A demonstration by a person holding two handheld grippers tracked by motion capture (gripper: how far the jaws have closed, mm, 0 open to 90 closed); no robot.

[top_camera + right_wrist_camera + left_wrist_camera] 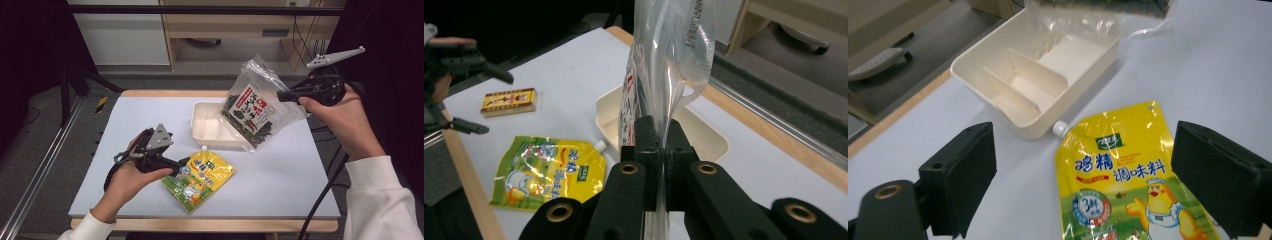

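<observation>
Above the tray, seaweed bag is being held by R gripper, jaws clamped on its edge, long axis hanging downward; L gripper jaws wide, straddling yellow pouch.

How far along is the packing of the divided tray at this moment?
Nothing lies in the cream tray yet; the compartments that show look bare. In hand: the right gripper is shut on the clear seaweed bag, held in the air over the tray. Left to do: the yellow spout pouch lies flat on the table between the open jaws of the left gripper; a small yellow box also waits.
</observation>
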